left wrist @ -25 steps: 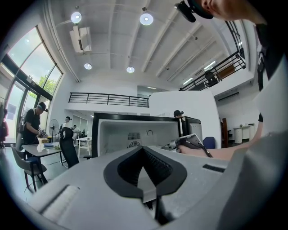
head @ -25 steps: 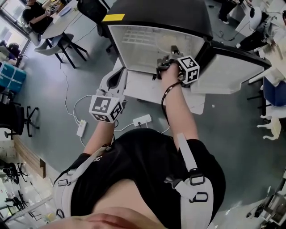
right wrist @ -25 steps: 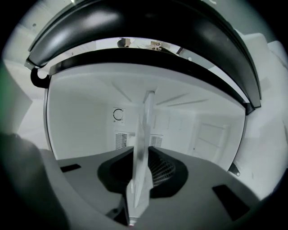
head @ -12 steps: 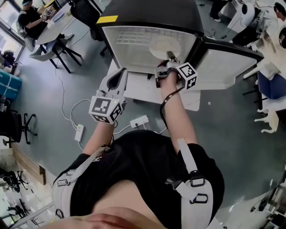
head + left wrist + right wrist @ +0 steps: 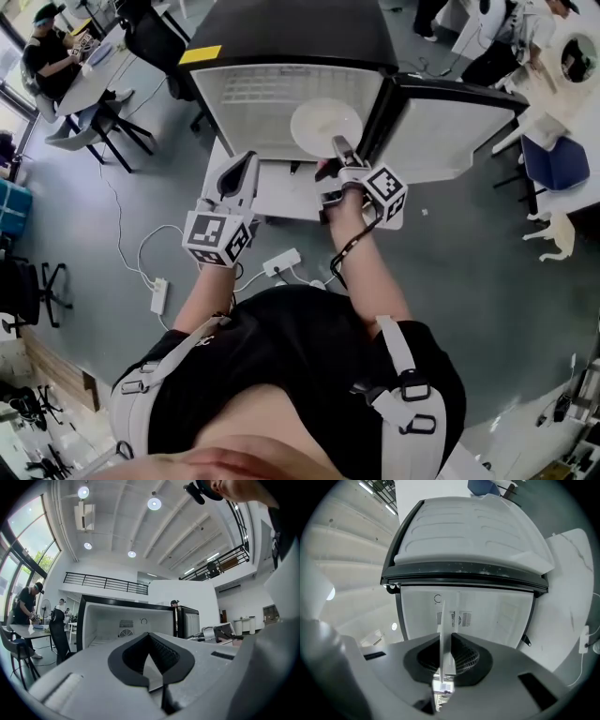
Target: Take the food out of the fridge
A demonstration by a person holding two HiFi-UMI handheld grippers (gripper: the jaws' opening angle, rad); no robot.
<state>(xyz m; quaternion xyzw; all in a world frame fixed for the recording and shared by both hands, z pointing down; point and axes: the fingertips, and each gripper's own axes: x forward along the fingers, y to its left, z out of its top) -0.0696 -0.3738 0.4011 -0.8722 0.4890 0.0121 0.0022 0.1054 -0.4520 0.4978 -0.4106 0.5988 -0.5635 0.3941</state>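
Observation:
The black fridge (image 5: 281,33) stands open in front of me, its white inside (image 5: 253,103) bare, its door (image 5: 441,131) swung out to the right. My right gripper (image 5: 336,146) is shut on the near rim of a round white plate (image 5: 323,120), which hangs at the fridge's mouth. The right gripper view shows that plate (image 5: 442,630) edge-on between the pads of the right gripper (image 5: 443,660). I cannot make out any food on it. My left gripper (image 5: 246,164) is shut and holds nothing, left of the plate, outside the fridge; it (image 5: 150,651) faces the fridge (image 5: 126,620).
The fridge rests on a low white platform (image 5: 281,192). Two power strips (image 5: 281,261) (image 5: 157,293) with cables lie on the grey floor near my feet. Chairs and a table with a seated person (image 5: 52,52) are at the upper left, a blue seat (image 5: 553,161) at the right.
My right gripper has drawn back out of the fridge toward me, with the plate in its jaws. The left gripper has barely shifted.

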